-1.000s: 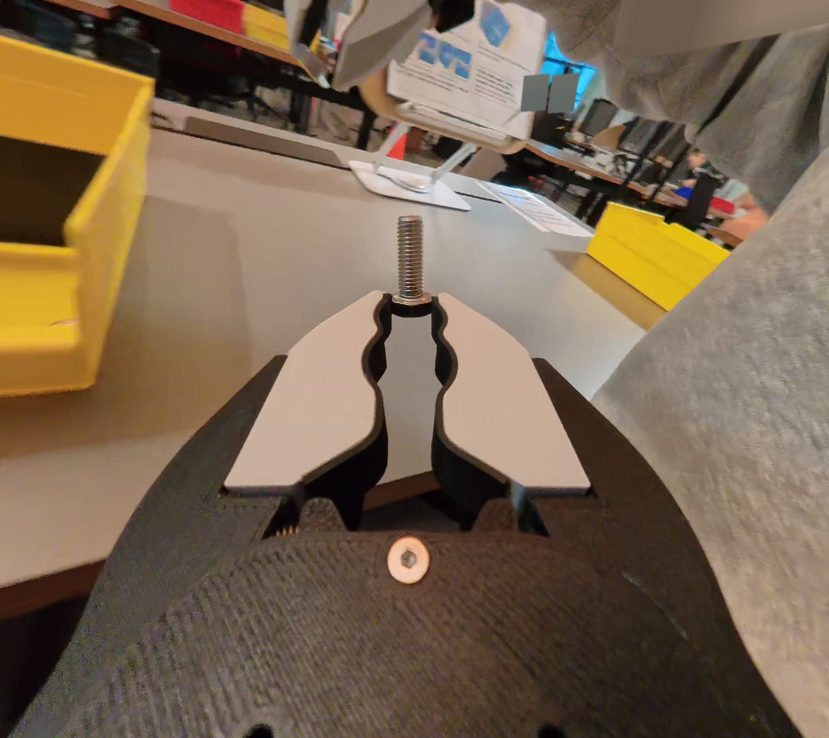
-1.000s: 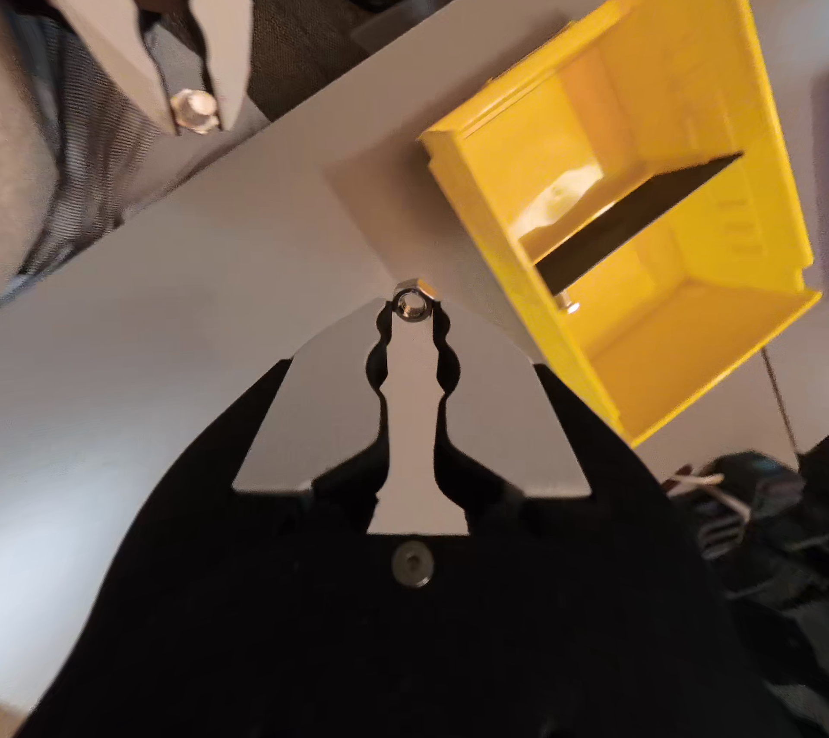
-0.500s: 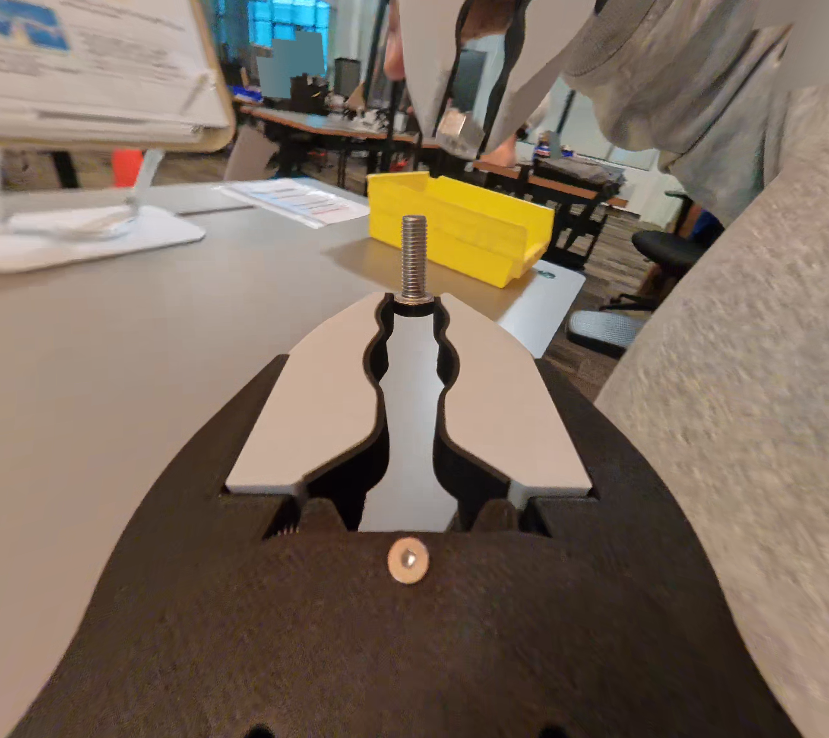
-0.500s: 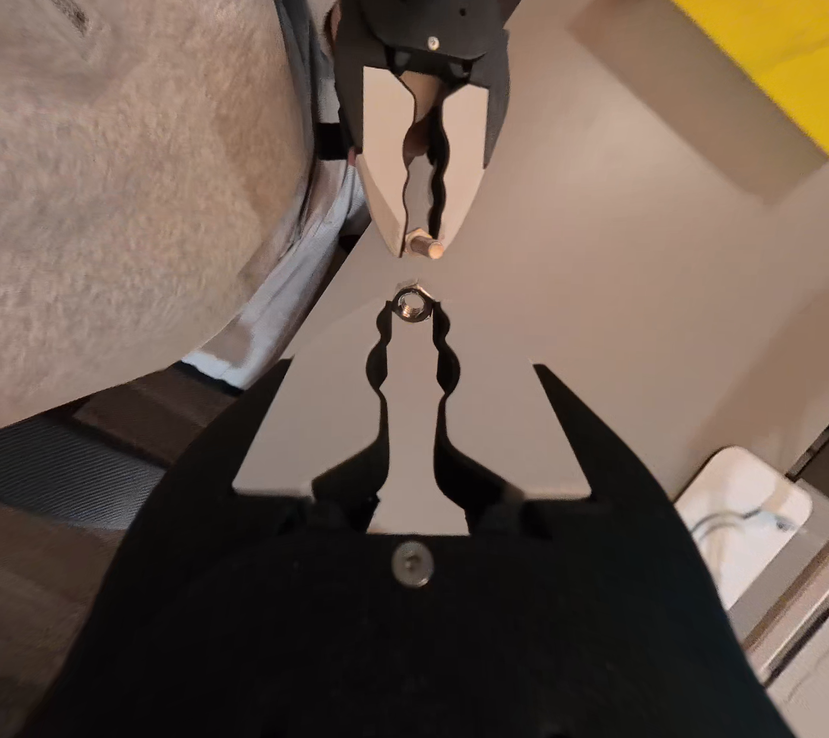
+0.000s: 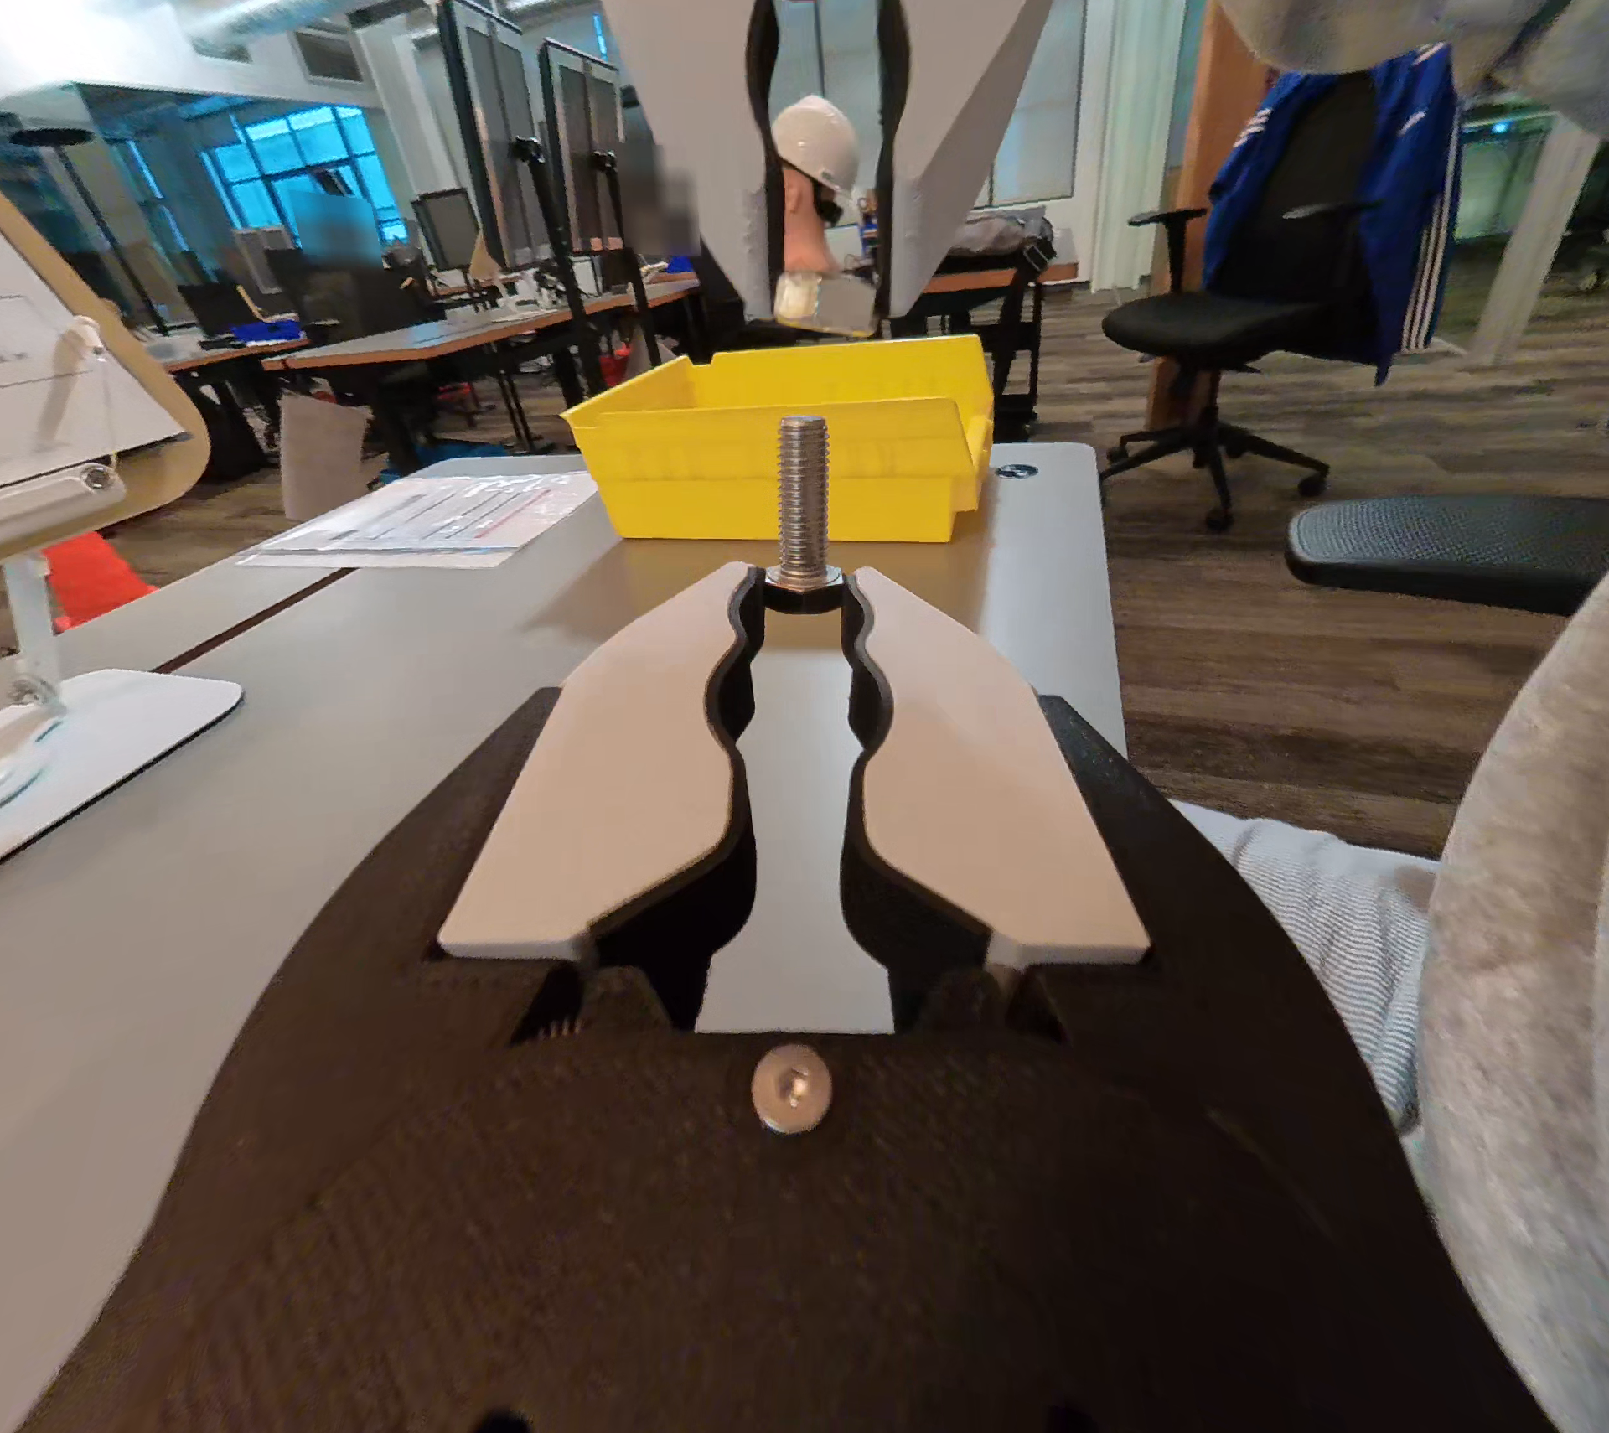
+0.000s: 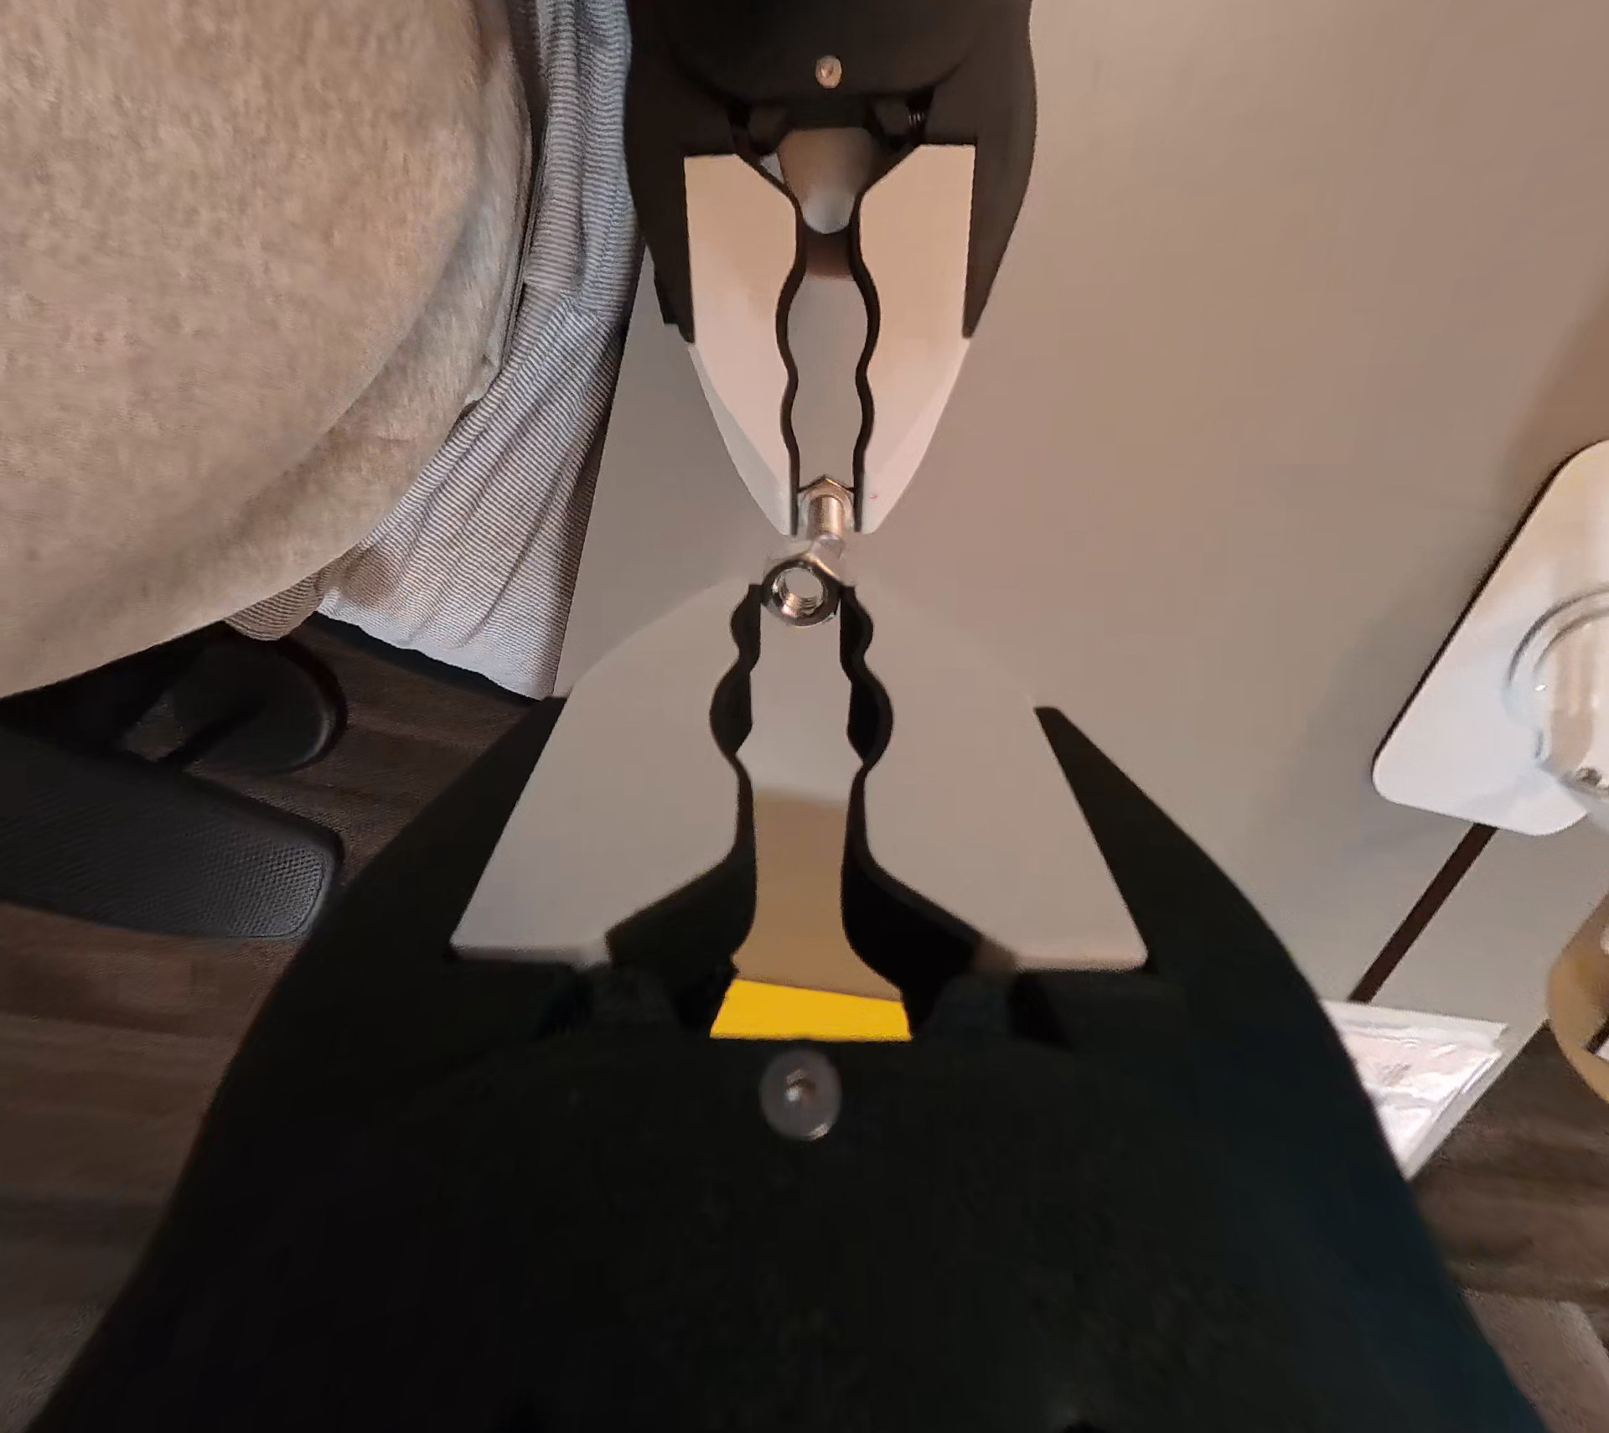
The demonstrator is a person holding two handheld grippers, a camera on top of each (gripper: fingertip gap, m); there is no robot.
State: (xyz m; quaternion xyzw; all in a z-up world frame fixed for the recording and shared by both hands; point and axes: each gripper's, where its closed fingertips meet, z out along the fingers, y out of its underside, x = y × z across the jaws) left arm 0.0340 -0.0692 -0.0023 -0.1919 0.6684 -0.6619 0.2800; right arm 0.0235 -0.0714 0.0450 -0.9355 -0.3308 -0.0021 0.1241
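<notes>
My left gripper (image 5: 803,594) is shut on the hex head of a steel bolt (image 5: 803,499), whose threaded shaft stands upright above the grey table (image 5: 261,738). My right gripper (image 6: 797,599) is shut on a steel hex nut (image 6: 797,601), with its hole facing the camera. In the left wrist view the right gripper (image 5: 823,312) hangs point-down just above the bolt, the nut (image 5: 823,307) at its tips. In the right wrist view the left gripper (image 6: 827,512) points at me with the bolt (image 6: 825,516) end-on, just beyond the nut.
A yellow bin (image 5: 784,460) sits on the table's far end behind the bolt. A sheet of paper (image 5: 418,520) lies to its left. A white stand base (image 5: 96,729) is at the left, also in the right wrist view (image 6: 1497,651). An office chair (image 5: 1236,338) stands at the right. One gripper's finger ends stand about 5 centimetres off the other's.
Both grippers have swung round and come together: the nut now sits directly over the bolt's tip. The yellow bin has moved to centre behind the bolt in the left wrist view.
</notes>
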